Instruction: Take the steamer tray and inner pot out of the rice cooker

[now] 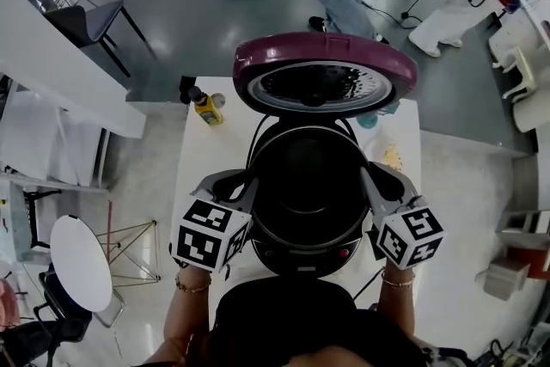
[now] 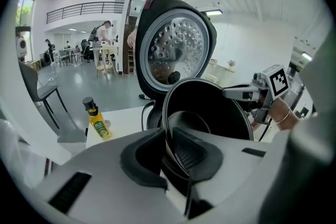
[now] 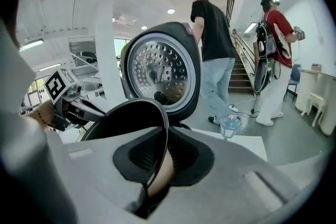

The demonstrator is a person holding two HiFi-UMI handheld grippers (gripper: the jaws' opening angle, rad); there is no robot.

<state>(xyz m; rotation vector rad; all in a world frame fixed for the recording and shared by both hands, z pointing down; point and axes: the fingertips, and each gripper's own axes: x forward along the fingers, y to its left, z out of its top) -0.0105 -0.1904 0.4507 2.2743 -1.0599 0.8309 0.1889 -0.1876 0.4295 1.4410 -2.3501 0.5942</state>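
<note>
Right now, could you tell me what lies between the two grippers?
The pot: the left gripper and right gripper each clamp its rim on opposite sides, as the head view shows.

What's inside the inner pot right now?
The inner pot looks empty: only its dark wall and floor show. The left gripper and right gripper clamp its rim, hiding those two spots of the wall.

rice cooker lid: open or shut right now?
Open. The lid stands swung up behind the cooker, its perforated underside facing out, and the inner pot below is exposed.
</note>
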